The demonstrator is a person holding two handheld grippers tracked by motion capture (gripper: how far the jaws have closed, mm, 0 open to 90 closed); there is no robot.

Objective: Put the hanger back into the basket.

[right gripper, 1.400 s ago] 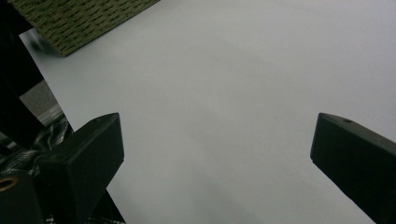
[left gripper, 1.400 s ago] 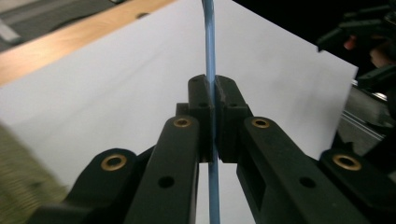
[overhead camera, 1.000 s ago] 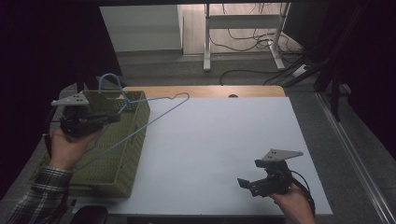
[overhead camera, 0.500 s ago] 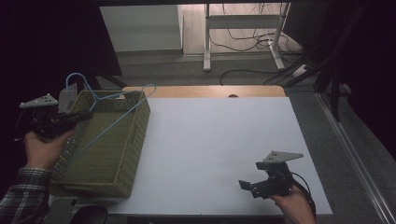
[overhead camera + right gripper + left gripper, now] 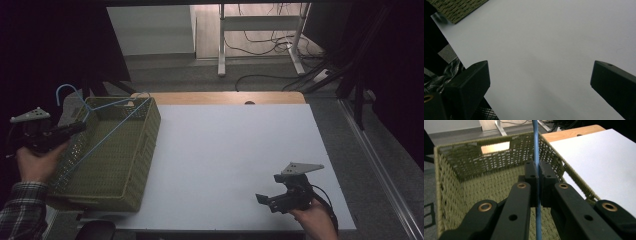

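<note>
High view: I saw the left tongs clamped on the blue hanger, now over the green basket at the bench left edge, having swung left off the open white surface. Left gripper view: hanger wire pinched above basket interior. Right gripper view: right tongs gaped wide over bare bench.

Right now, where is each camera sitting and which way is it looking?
High view: above the person's side, looking forward and down at the table; both hands, left gripper and right gripper show.
Left gripper view: on the left gripper, looking along its jaws, shut on the blue hanger, into the basket.
Right gripper view: on the right gripper, looking down at the table between open jaws; a plaid sleeve shows.
Shared: all views show basket and table.
</note>
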